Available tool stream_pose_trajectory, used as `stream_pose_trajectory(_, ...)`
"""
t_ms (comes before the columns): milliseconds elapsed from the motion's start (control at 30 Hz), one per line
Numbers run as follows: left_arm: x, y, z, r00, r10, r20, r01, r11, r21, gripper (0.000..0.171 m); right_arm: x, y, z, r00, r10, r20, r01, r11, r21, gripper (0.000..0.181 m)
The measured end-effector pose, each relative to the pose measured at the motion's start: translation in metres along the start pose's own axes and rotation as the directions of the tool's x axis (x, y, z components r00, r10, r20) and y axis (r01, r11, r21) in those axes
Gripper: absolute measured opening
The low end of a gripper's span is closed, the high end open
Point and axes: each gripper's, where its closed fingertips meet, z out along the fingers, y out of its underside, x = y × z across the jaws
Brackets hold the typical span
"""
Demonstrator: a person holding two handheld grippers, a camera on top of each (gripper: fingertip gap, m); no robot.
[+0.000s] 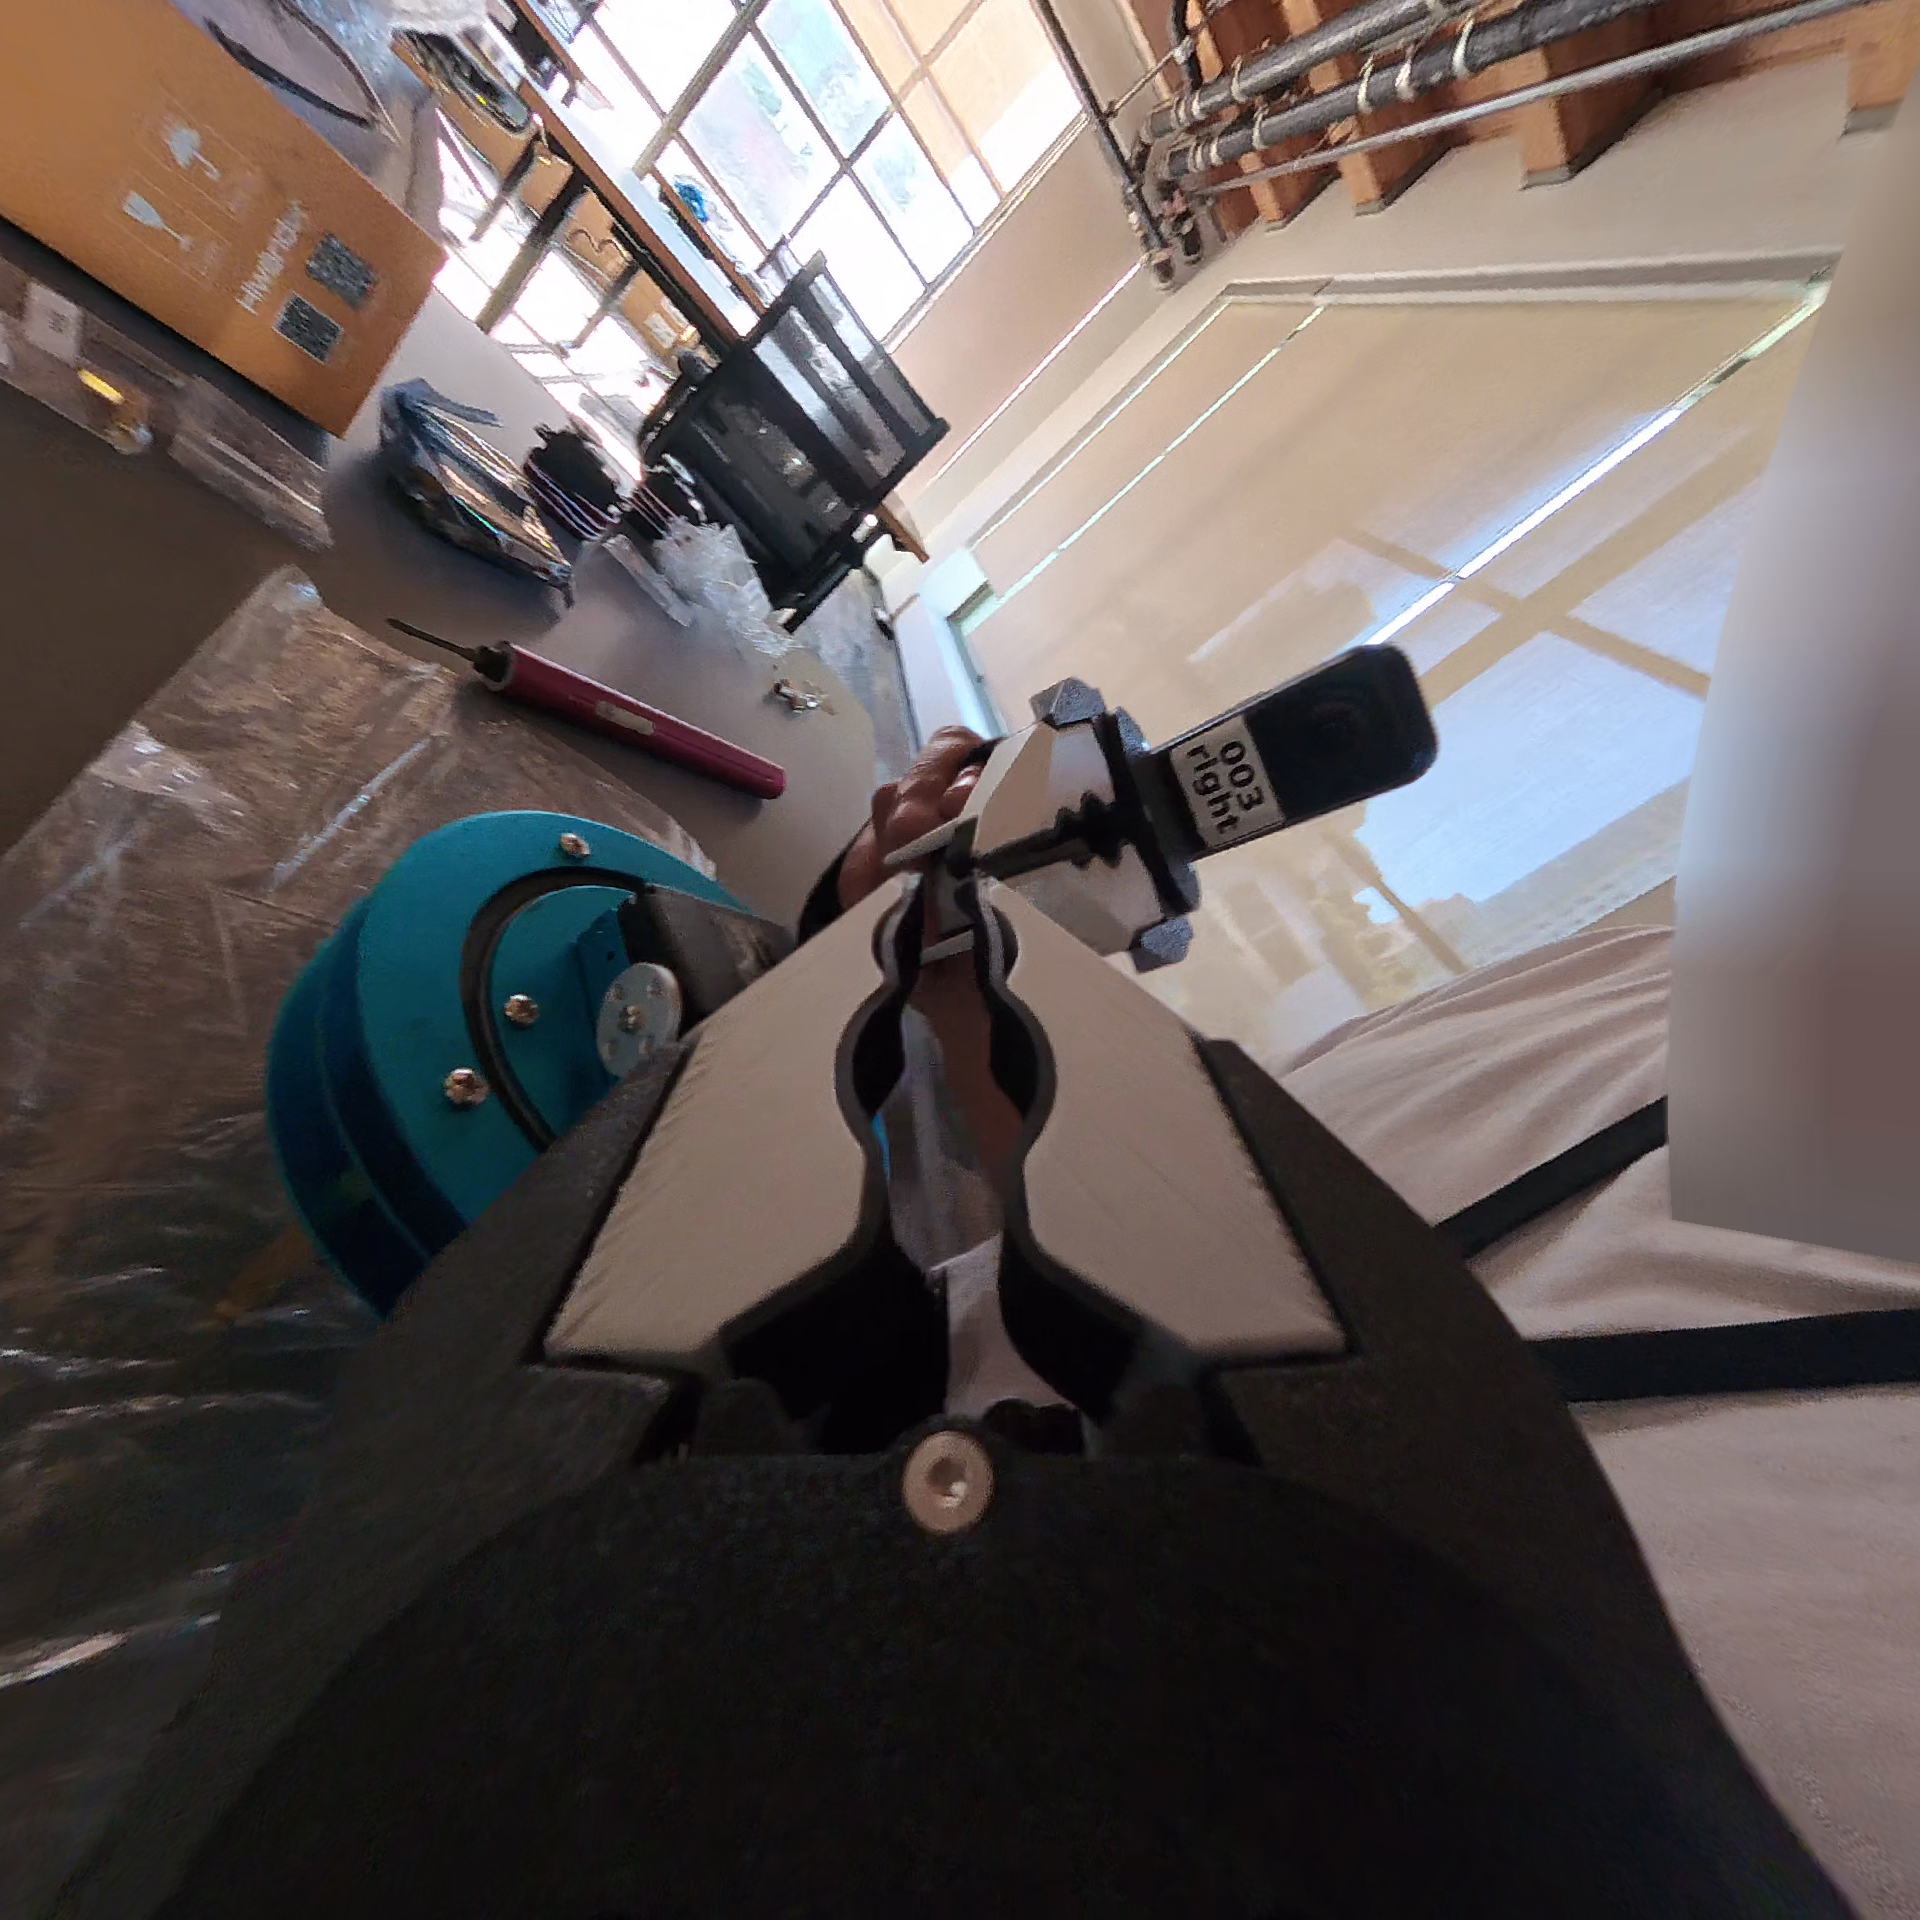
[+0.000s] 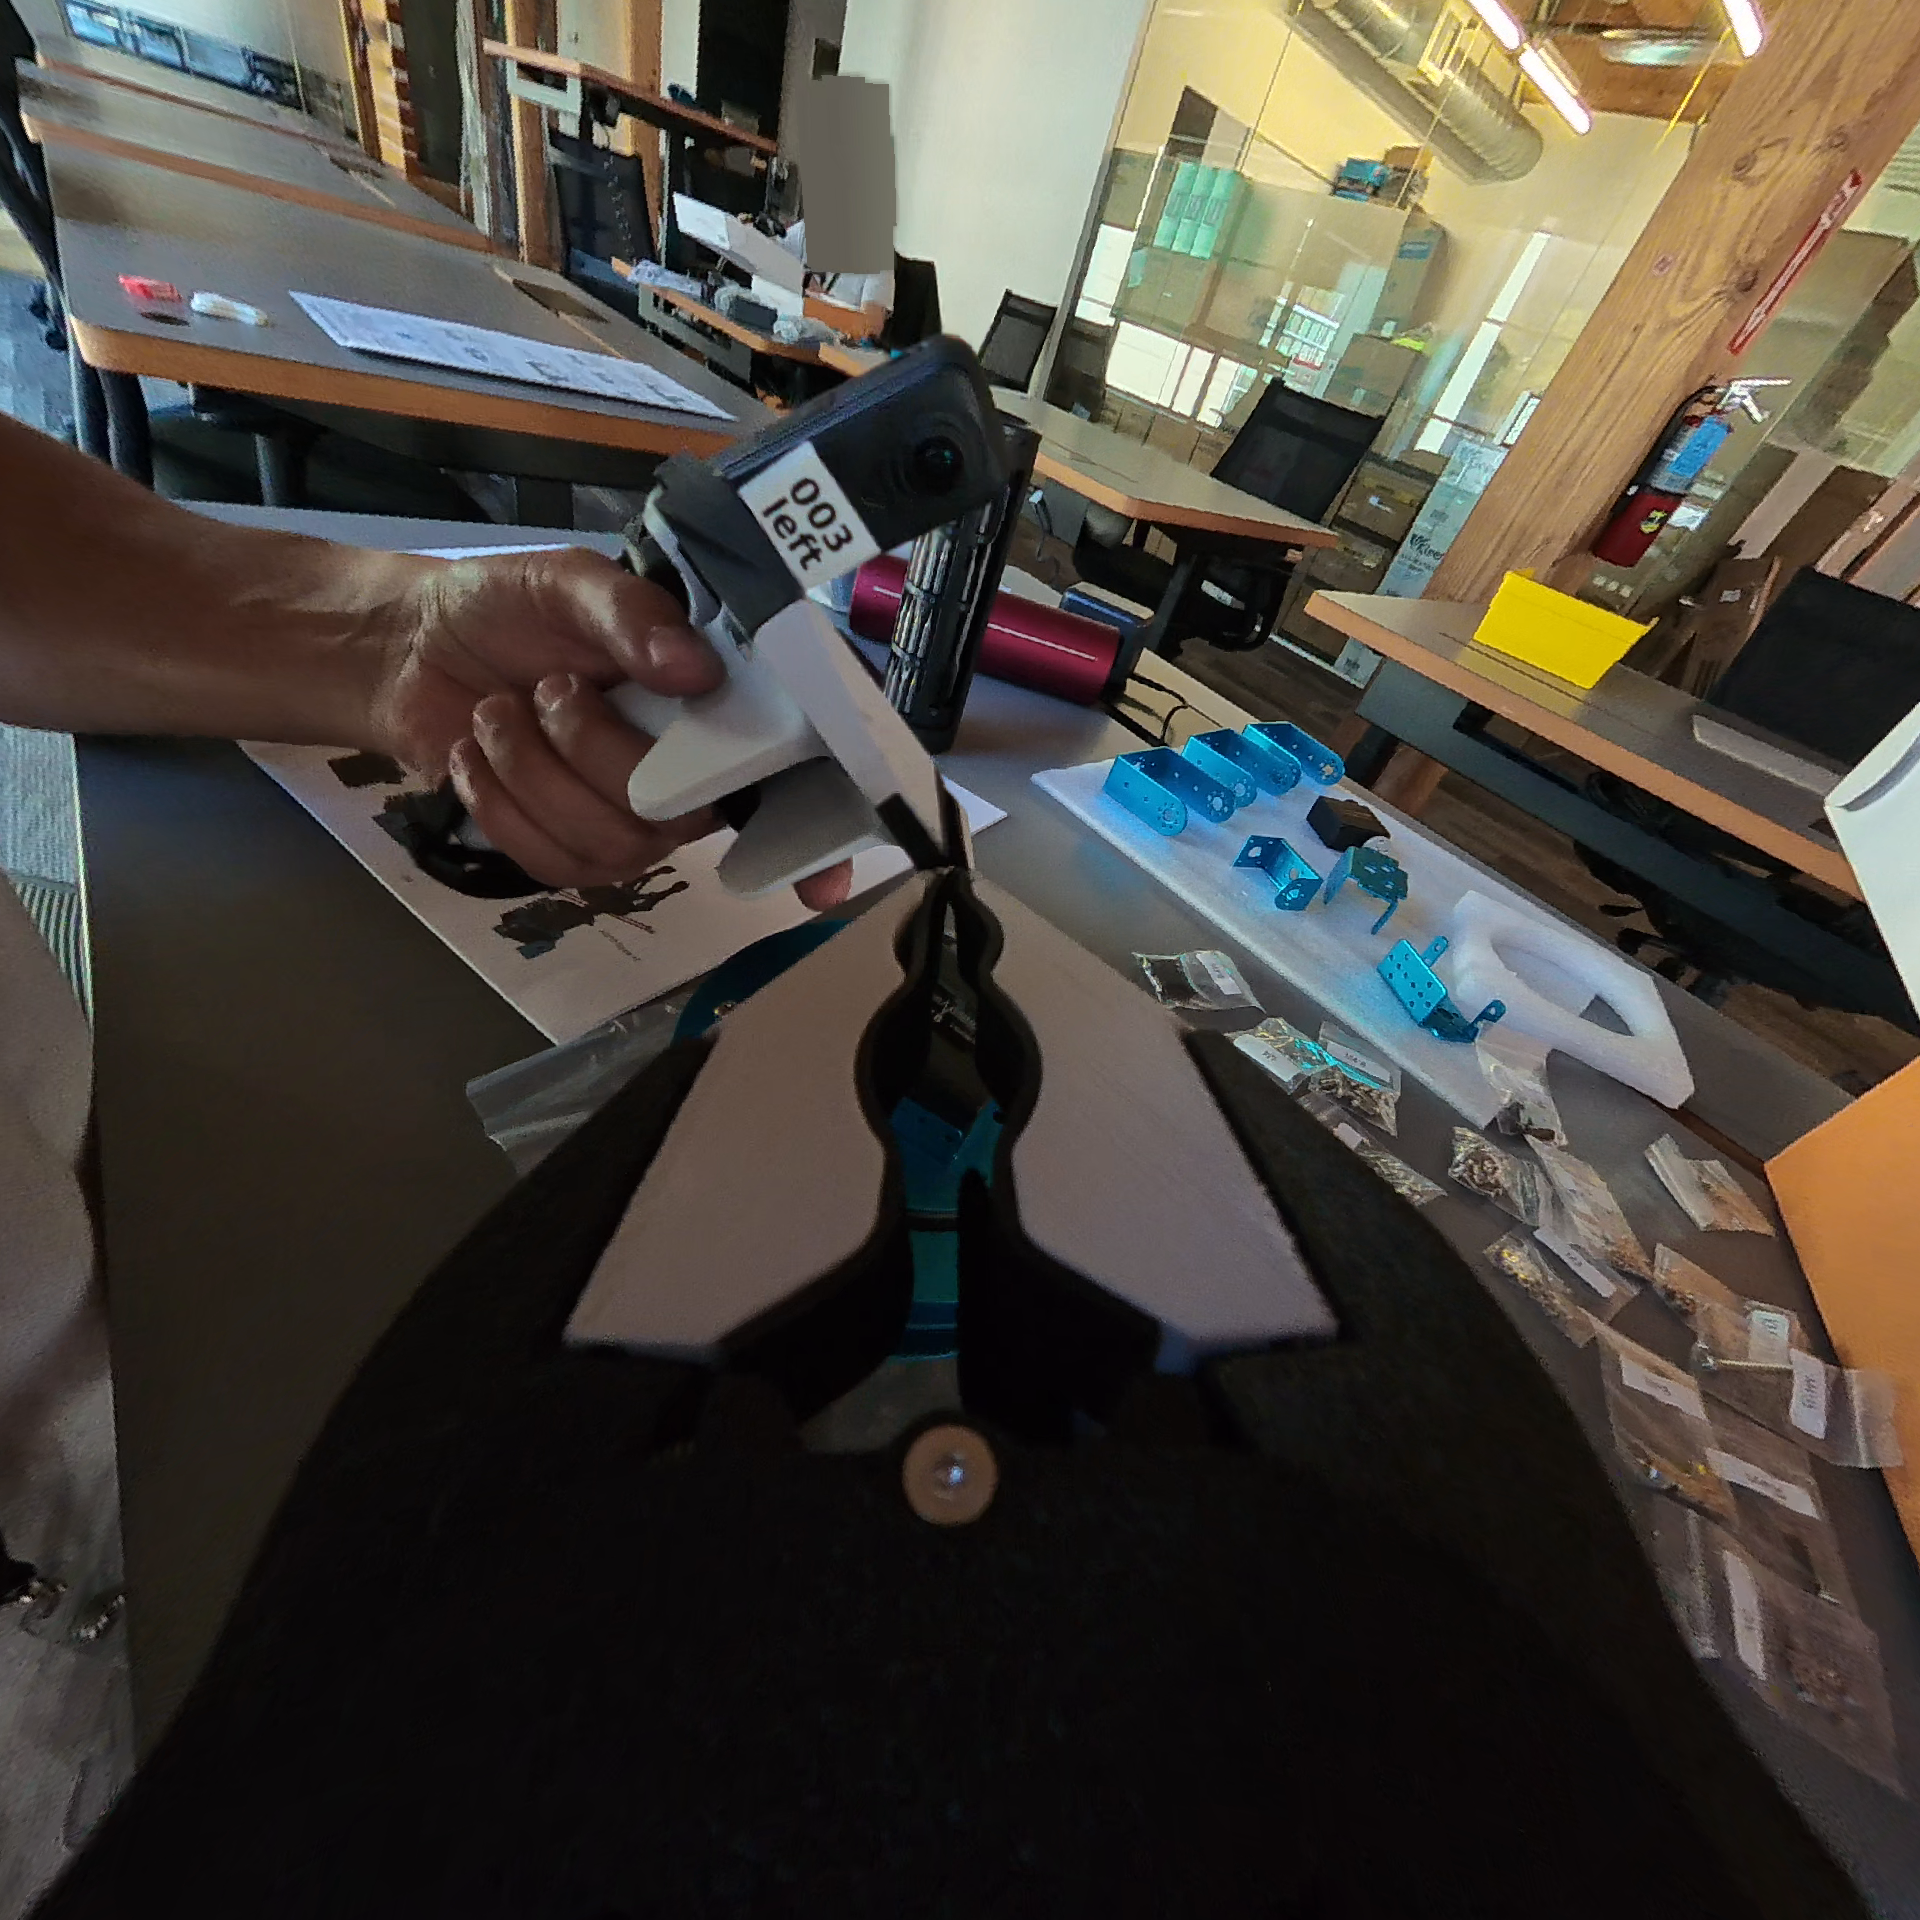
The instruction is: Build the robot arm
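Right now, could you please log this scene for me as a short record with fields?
left gripper: shut, tips meeting the right gripper's tips
right gripper: shut, held above the table
left hand: wrapped round the left gripper's white handle
below grippers: teal round base on the grey table
to the right: blue metal brackets on a white foam sheet, small parts bags
behind: magenta cylinder

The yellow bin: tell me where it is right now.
In the right wrist view the yellow bin sits on a wood-edged desk at far right, at the foot of the wooden post, beyond the white foam tray.
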Motion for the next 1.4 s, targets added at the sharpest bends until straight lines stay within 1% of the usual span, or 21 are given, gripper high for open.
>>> stream_pose_trajectory(100, 0.002, 0.002, -0.002, 0.997, 0.076, 0.019, -0.076, 0.997, -0.008, 0.009, 0.000, 0.001, -0.001, 1.000, 0.026, 0.002, -0.026, 1.000, 0.012, 0.000)
stream_pose_trajectory(200, 0.008, 0.001, -0.002, 0.998, 0.064, -0.018, -0.064, 0.998, -0.006, 0.008, -0.002, 0.000, -0.001, 1.000, 0.018, 0.006, -0.018, 1.000, 0.022, 0.000)
stream_pose_trajectory(267, 0.007, 0.002, -0.002, 0.998, 0.059, -0.020, -0.059, 0.998, -0.010, 0.004, -0.002, -0.002, -0.001, 1.000, 0.015, 0.000, -0.015, 0.999, 0.028, 0.000)
stream_pose_trajectory(500, 0.012, 0.006, -0.001, 0.998, 0.022, -0.063, -0.024, 0.999, -0.022, 0.002, -0.004, -0.003, 0.000, 1.000, 0.011, 0.010, -0.011, 0.999, 0.032, 0.000)
stream_pose_trajectory(600, 0.012, 0.006, -0.001, 0.997, 0.002, -0.074, -0.004, 1.000, -0.022, 0.002, -0.004, -0.003, 0.000, 1.000, -0.030, -0.004, 0.030, 0.999, 0.020, 0.000)
stream_pose_trajectory(767, 0.010, 0.008, -0.002, 0.997, -0.013, -0.071, 0.011, 0.999, -0.036, 0.000, -0.006, -0.001, 0.000, 0.988, -0.148, -0.039, 0.147, 0.989, -0.023, 0.000)
stream_pose_trajectory(900, 0.005, 0.010, -0.002, 0.998, 0.045, -0.034, -0.046, 0.998, -0.051, 0.000, -0.006, 0.003, 0.002, 0.987, -0.159, -0.039, 0.156, 0.986, -0.061, 0.000)
stream_pose_trajectory(1033, 0.000, 0.013, -0.003, 0.982, 0.189, 0.029, -0.186, 0.979, -0.086, 0.000, -0.006, 0.009, 0.004, 1.000, -0.017, 0.013, 0.017, 0.998, -0.058, 0.000)
stream_pose_trajectory(1100, -0.001, 0.014, -0.004, 0.955, 0.291, 0.064, -0.283, 0.953, -0.108, 0.000, -0.007, 0.010, 0.004, 0.997, 0.065, 0.046, -0.063, 0.997, -0.042, 0.000)
stream_pose_trajectory(1200, -0.003, 0.015, -0.006, 0.883, 0.455, 0.120, -0.436, 0.887, -0.153, 0.000, -0.008, 0.014, 0.003, 0.982, 0.163, 0.092, -0.160, 0.986, -0.039, 0.003)
stream_pose_trajectory(1267, -0.006, 0.015, -0.008, 0.802, 0.575, 0.162, -0.546, 0.815, -0.194, 0.000, -0.010, 0.016, 0.001, 0.962, 0.237, 0.138, -0.233, 0.971, -0.048, 0.005)
stream_pose_trajectory(1333, -0.010, 0.017, -0.009, 0.694, 0.694, 0.193, -0.646, 0.718, -0.259, 0.000, -0.014, 0.018, 0.000, 0.924, 0.328, 0.194, -0.321, 0.945, -0.069, 0.006)
stream_pose_trajectory(1367, -0.012, 0.019, -0.009, 0.655, 0.730, 0.195, -0.674, 0.681, -0.287, 0.000, -0.013, 0.022, 0.000, 0.909, 0.366, 0.201, -0.356, 0.931, -0.087, 0.008)
stream_pose_trajectory(1400, -0.014, 0.021, -0.009, 0.628, 0.753, 0.196, -0.687, 0.655, -0.315, 0.000, -0.007, 0.028, 0.000, 0.908, 0.383, 0.171, -0.370, 0.923, -0.102, 0.008)
